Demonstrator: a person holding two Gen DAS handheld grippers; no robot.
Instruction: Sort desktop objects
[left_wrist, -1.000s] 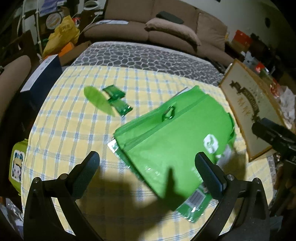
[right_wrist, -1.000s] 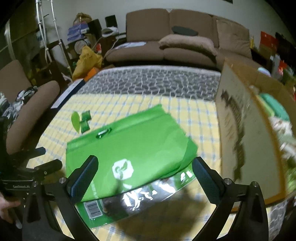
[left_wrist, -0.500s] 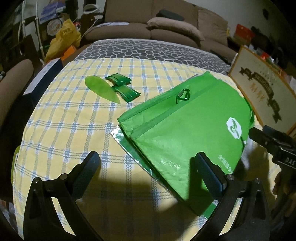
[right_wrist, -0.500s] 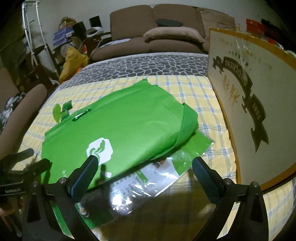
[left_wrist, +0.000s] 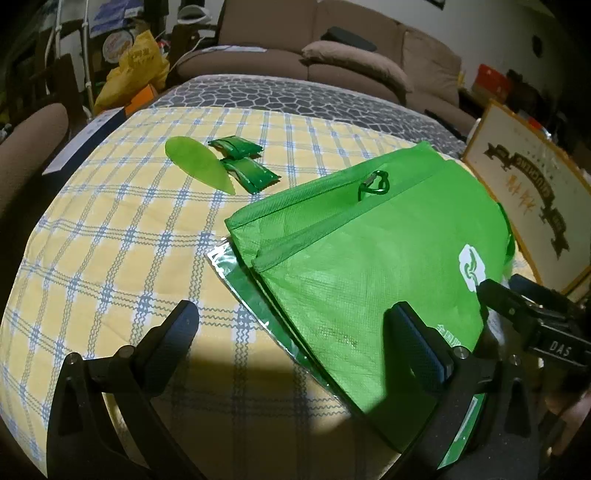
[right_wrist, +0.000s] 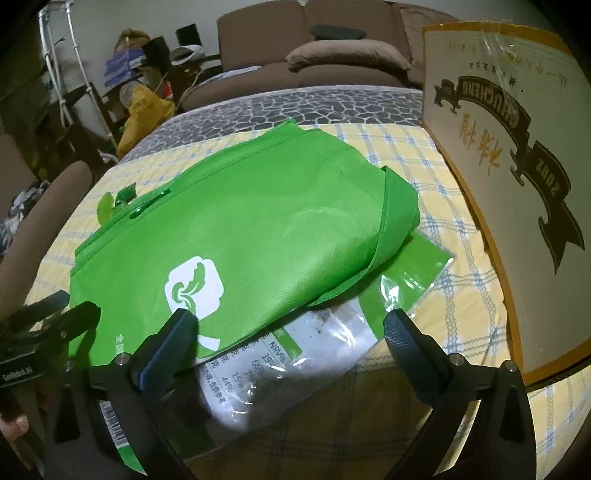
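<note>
**Green bag flat on checked surface, both claws spread above it**

Lay flat on the yellow-and-blue checked surface (left_wrist: 110, 258): a green fabric bag (left_wrist: 369, 266), white logo facing up, a green carabiner clip (left_wrist: 373, 184) at its zipped edge. Rested on top of a shiny green-and-clear foil pouch (right_wrist: 332, 332), whose printed label and barcode stuck out from under the bag's near edge. Sat beyond the bag's zipped edge, well apart from it: a green leaf-shaped piece (left_wrist: 199, 166) touching two small green sachets (left_wrist: 243, 162).

Hung over the bag's near corner with both fingers wide apart and nothing between them: the left claw (left_wrist: 295, 332), one finger above bare cloth, the other above the bag. Held likewise wide apart and empty: the right claw (right_wrist: 291, 339), its left finger over the white logo, its right finger over the cloth beside the pouch. Could not tell whether either fingertip touched the bag.

Stood tilted at the right edge of the surface: a gold-framed board (right_wrist: 517, 184) with dark ribbon lettering. Lay behind the surface: a brown sofa (left_wrist: 332, 55) with a cushion
</note>
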